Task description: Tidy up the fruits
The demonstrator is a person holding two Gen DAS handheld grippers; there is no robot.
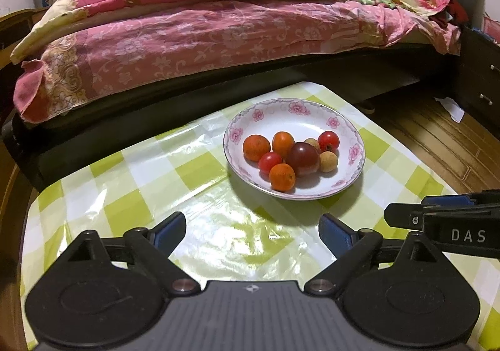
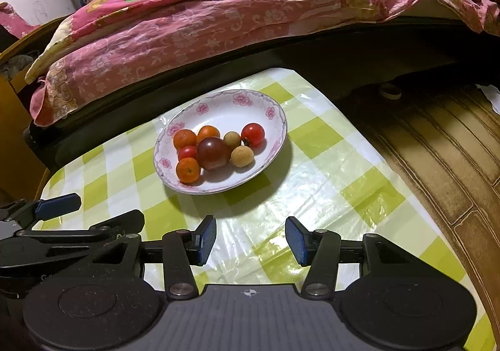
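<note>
Spread jaws, plate (image 1: 354, 132) (fruit-laden) ahead

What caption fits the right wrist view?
Open right hand-held gripper faces a floral plate of mixed small fruits on a checked tablecloth.

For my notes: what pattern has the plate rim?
Pink flowers on white plate rim, clearest in the right wrist view.

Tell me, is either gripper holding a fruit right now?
No. The left gripper and the right gripper are both open and empty above the table; all the fruit sits in the plate.
</note>
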